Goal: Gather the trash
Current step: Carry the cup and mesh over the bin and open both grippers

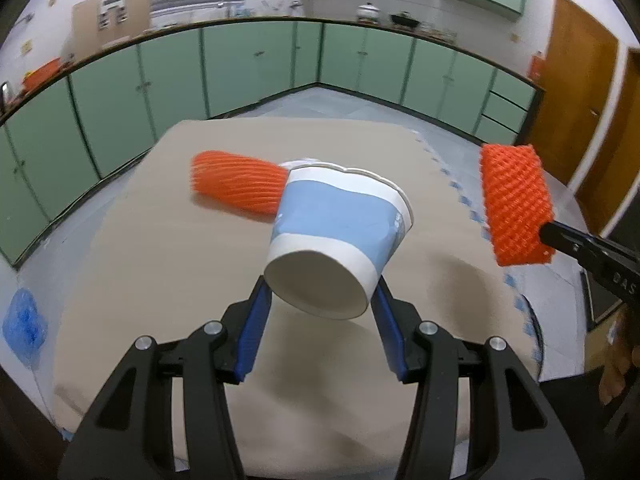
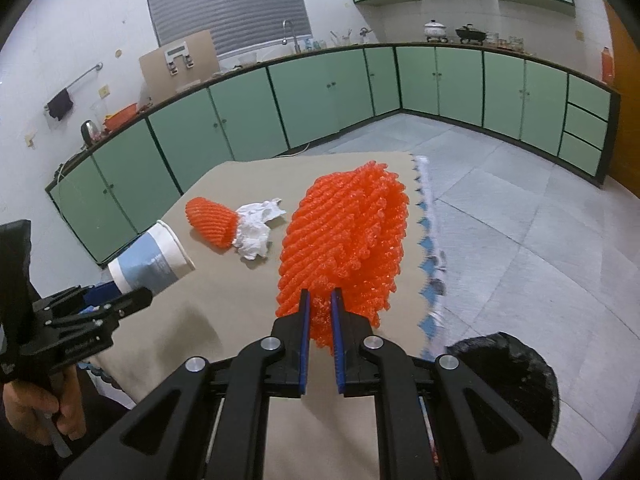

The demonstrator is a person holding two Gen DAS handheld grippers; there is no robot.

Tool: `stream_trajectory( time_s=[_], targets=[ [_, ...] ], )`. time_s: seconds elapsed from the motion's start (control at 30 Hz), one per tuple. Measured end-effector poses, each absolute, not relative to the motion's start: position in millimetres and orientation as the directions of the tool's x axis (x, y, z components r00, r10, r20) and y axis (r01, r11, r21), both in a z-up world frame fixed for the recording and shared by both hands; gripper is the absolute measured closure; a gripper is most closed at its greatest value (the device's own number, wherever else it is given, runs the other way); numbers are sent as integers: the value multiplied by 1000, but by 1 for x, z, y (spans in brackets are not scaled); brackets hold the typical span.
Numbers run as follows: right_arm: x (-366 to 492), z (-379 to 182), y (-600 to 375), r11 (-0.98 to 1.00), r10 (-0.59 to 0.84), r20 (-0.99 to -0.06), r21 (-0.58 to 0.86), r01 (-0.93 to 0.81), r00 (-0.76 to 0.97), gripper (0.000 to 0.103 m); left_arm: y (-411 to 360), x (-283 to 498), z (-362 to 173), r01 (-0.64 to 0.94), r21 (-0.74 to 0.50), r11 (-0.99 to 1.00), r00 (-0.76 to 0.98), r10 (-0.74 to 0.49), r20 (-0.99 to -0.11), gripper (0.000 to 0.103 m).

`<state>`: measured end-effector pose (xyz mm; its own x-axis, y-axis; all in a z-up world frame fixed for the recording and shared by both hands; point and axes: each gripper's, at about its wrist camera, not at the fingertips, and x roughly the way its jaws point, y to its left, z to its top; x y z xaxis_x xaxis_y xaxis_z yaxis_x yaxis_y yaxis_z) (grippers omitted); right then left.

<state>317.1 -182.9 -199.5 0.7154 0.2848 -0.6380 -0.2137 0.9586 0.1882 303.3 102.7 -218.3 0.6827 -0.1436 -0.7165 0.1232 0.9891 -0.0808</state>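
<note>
My left gripper [image 1: 322, 294] is shut on a blue-and-white paper cup [image 1: 340, 240], held tilted above the table, base toward the camera; the cup also shows in the right wrist view [image 2: 150, 258]. My right gripper [image 2: 320, 300] is shut on an orange foam fruit net [image 2: 344, 240], held above the table; the net also shows at the right of the left wrist view [image 1: 516, 204]. A second orange foam net [image 2: 212, 220] lies on the table next to a crumpled white tissue [image 2: 256, 228]; that net shows behind the cup in the left wrist view [image 1: 236, 184].
The table has a beige cover [image 2: 224, 300]. A black trash bag's opening [image 2: 508, 380] is below the table's right edge. A blue plastic item [image 1: 24, 320] lies on the floor at left. Green kitchen cabinets [image 2: 320, 92] line the walls.
</note>
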Motion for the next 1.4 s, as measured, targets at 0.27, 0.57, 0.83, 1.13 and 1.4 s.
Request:
stream_trajectory(
  time_s=[0.27,0.57,0.83,1.13,1.4],
  targets=[
    [289,-197,-238,975,211,-639,186,-118,740,93,37,292,-212,254,-76,964,666,-231,-709,54],
    [257,-216,-321,977,110,-666,207,42,738,93,-49,289,-216,413,-74,908,612,-337,-715,54],
    [251,-273,-385,956,73,-752,241,169,655,93,-144,292,-255,558,-65,827,503,-400,-766,54],
    [268,-325,-413,941,106,-811,269,205,576,92,-204,301,-322,602,-46,797,412,-360,-837,53],
    [276,-346,-437,920,103,-822,294,261,560,79,-232,316,-362,610,15,792,391,-285,-875,43]
  ],
)
